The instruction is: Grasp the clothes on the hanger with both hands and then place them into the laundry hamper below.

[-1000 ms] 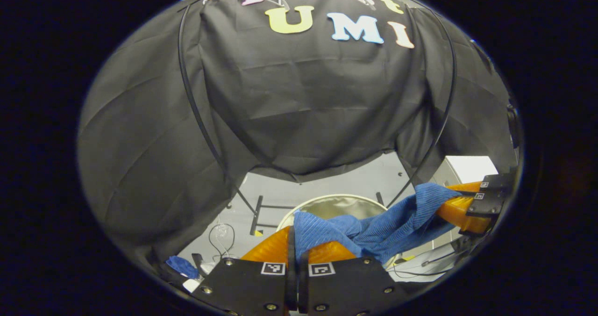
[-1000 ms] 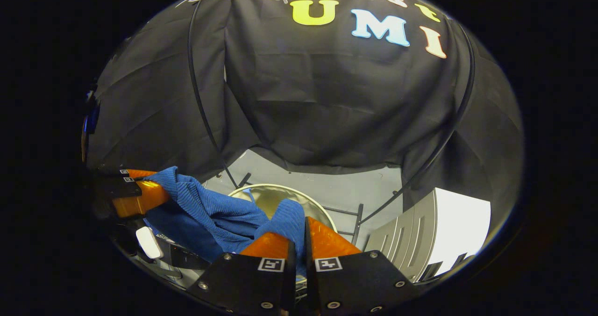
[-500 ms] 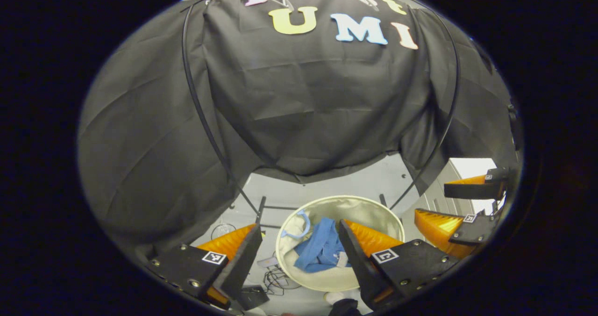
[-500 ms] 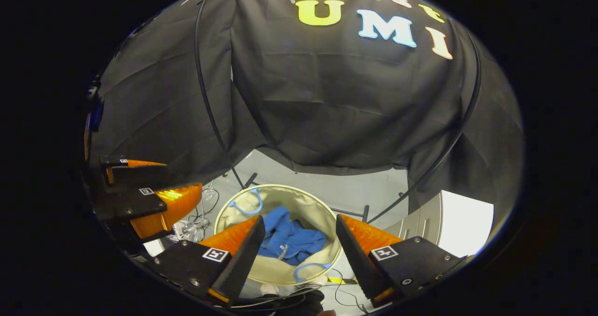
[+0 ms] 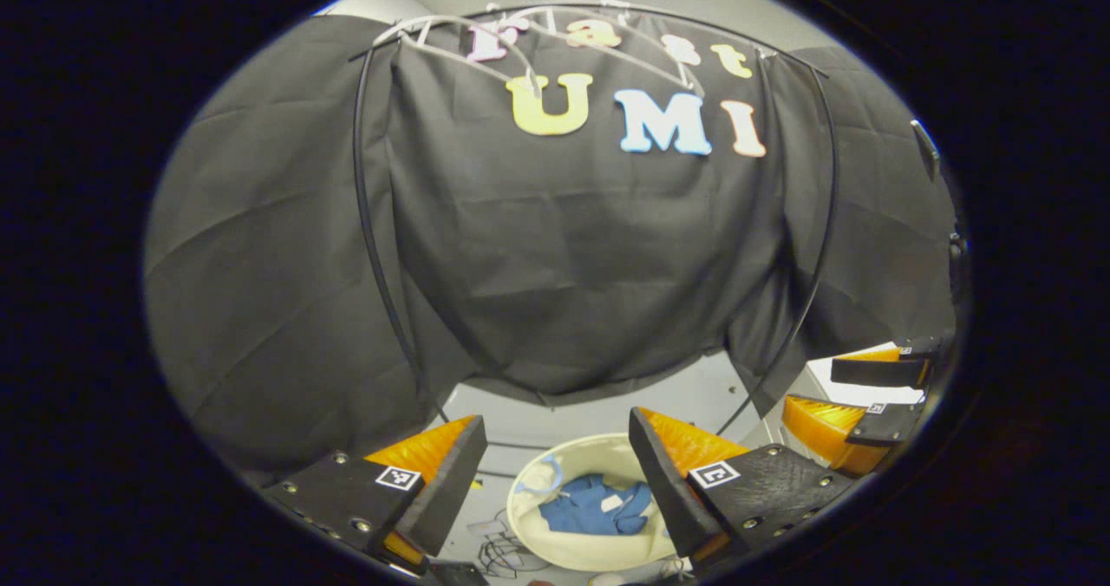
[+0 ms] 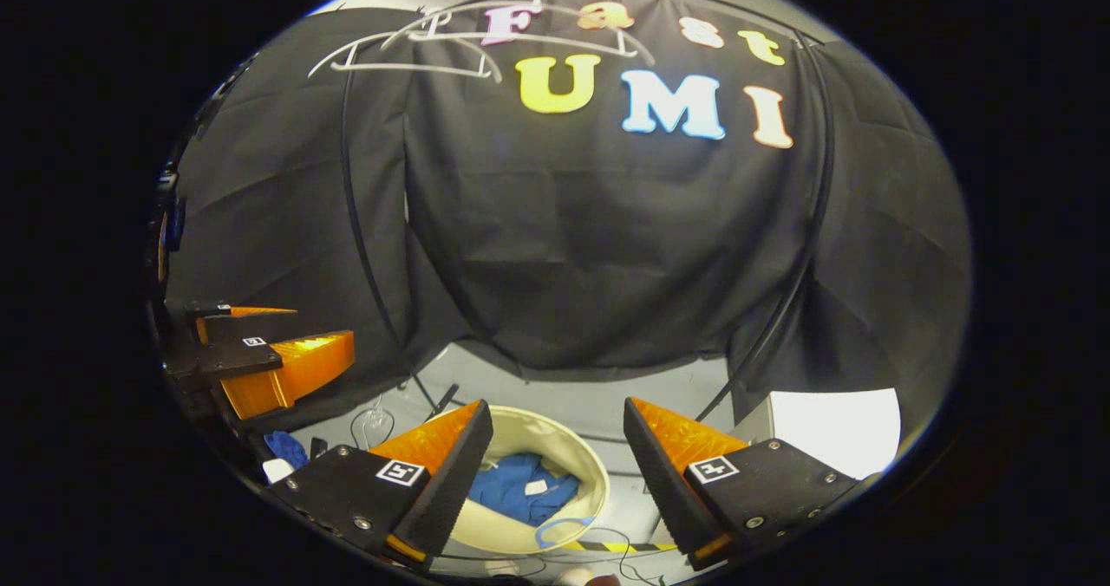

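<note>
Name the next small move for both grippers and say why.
Probably lift both toward the hangers: the blue garment already lies in the hamper, and the left gripper and right gripper hang above it, jaws wide and empty.

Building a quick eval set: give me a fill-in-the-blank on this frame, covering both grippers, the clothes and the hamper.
1. The blue clothes lie inside the round laundry ____.
2. The left gripper has its jaws ____, with nothing between them.
3. The right gripper is also open and hangs ____ the hamper, not inside it.
4. The pale hangers near the top of the booth carry ____ clothes.

Missing words: hamper; open; above; no
</note>
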`<move>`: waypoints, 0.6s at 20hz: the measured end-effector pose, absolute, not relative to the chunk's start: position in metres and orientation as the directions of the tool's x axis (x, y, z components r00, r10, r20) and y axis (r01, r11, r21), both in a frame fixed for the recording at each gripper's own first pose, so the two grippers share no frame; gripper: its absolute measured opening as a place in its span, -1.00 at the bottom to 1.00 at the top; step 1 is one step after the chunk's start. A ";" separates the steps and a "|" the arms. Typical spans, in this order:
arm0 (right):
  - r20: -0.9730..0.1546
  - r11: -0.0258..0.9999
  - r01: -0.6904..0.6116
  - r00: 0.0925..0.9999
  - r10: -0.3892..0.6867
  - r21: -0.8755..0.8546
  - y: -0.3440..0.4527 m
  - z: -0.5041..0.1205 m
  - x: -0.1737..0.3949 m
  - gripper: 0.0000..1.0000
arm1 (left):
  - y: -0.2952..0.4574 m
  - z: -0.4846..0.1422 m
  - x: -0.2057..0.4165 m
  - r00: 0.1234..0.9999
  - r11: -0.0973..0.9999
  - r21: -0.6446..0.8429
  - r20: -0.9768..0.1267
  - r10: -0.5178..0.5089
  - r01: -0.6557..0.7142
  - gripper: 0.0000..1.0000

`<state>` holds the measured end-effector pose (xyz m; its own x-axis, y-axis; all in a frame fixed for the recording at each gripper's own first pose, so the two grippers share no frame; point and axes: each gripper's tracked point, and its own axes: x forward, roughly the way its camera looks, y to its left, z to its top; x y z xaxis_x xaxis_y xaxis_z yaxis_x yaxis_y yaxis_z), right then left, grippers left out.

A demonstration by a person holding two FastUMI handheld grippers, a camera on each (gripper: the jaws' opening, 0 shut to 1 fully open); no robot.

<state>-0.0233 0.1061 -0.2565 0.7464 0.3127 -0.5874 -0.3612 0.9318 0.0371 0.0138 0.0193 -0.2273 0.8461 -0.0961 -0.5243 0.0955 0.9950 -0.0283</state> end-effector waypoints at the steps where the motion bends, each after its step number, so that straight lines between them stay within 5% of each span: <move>1: -0.561 0.937 -0.346 0.770 0.304 0.033 0.101 -0.242 -0.017 0.89 | 0.016 -0.209 0.019 0.865 0.994 -0.023 -0.491 -0.101 0.103 0.93; 12: -0.265 0.975 -0.220 0.942 0.205 -0.026 0.023 -0.105 -0.032 0.89 | -0.028 -0.003 -0.015 0.974 0.989 -0.065 -0.174 -0.145 0.136 0.92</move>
